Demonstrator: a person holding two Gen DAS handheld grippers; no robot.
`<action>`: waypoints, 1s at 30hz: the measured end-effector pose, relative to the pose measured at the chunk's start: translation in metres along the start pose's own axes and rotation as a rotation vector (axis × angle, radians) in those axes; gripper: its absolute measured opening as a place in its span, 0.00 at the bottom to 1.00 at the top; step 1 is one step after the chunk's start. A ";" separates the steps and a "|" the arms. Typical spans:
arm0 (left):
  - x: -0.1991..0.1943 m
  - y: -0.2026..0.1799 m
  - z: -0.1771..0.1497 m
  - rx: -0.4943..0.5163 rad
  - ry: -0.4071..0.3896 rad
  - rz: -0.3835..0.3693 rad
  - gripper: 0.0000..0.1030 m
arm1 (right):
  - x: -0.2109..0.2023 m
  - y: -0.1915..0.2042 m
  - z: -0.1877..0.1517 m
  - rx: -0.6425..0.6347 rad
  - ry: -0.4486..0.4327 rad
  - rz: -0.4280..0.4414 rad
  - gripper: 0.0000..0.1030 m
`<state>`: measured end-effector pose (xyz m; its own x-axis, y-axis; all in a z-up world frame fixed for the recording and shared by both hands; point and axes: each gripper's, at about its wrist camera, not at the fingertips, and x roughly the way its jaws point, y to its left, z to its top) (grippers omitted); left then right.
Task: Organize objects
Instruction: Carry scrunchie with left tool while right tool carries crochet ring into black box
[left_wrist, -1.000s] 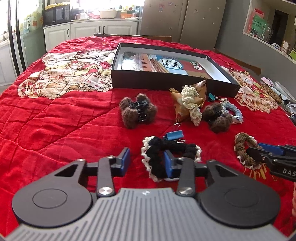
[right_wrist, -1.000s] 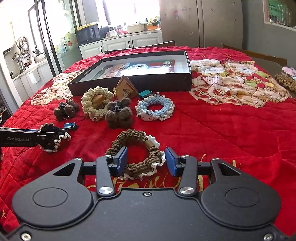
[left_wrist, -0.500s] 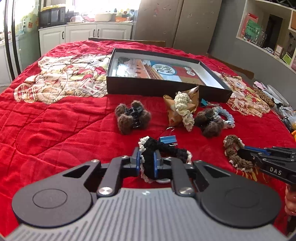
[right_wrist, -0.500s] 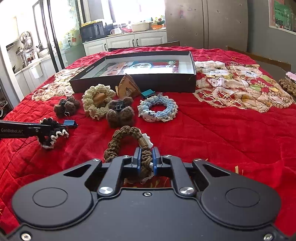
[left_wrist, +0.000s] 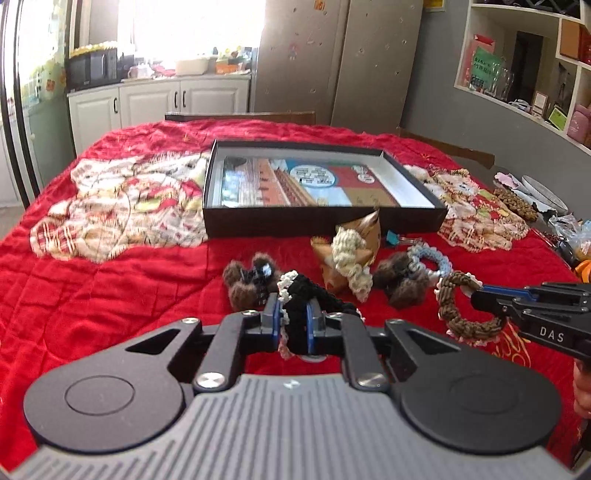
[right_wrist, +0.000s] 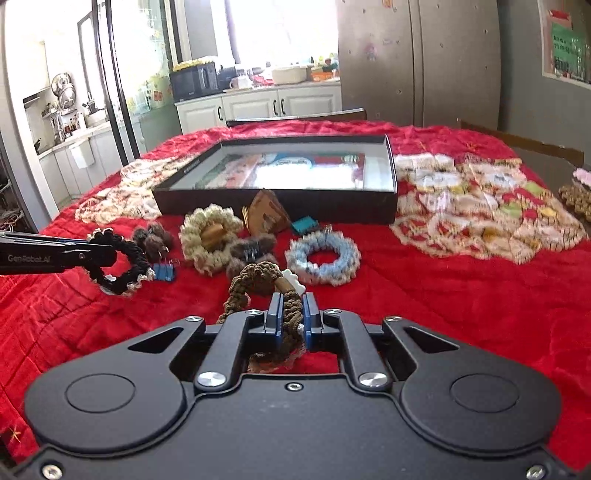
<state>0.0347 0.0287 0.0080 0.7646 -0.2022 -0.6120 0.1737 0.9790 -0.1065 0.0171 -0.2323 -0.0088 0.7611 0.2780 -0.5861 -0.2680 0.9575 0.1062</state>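
Grippers both clamped on crocheted scrunchies above the red quilt (left_wrist: 110, 295). Left gripper (left_wrist: 291, 325), lower centre of the left wrist frame, has its jaws closed on the black scrunchie (left_wrist: 299, 299) with white trim; in the right wrist view that scrunchie (right_wrist: 122, 266) hangs as a loop off the finger tips at the left edge, clear of the cloth. Right gripper (right_wrist: 291, 325) pinches the brown scrunchie (right_wrist: 258, 280), lower centre of its frame; from the left camera it dangles at the right edge (left_wrist: 458, 310). Loose on the quilt mid-frame: blue binder clip (right_wrist: 164, 272) just beside the black loop, fuzzy brown claw clip (right_wrist: 153, 238), cream scrunchie (right_wrist: 210, 236), second fuzzy brown clip (right_wrist: 251, 251), light blue scrunchie (right_wrist: 325, 258), folded brown paper piece (right_wrist: 266, 216), teal clip (right_wrist: 304, 225). Shallow black box (right_wrist: 391, 184) with a printed sheet inside sits behind them, upper centre. Cannot tell whether the paper piece touches the box wall.
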 end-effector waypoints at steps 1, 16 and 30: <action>0.000 0.000 0.003 0.005 -0.006 0.001 0.16 | 0.000 0.000 0.003 -0.003 -0.007 0.000 0.10; 0.010 0.000 0.050 0.051 -0.108 0.058 0.16 | 0.000 0.011 0.060 -0.057 -0.139 -0.006 0.10; 0.054 0.003 0.100 0.037 -0.142 0.120 0.17 | 0.043 0.007 0.120 -0.076 -0.175 -0.067 0.10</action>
<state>0.1386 0.0183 0.0527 0.8607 -0.0885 -0.5014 0.0971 0.9952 -0.0090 0.1194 -0.2044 0.0634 0.8678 0.2297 -0.4406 -0.2526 0.9676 0.0070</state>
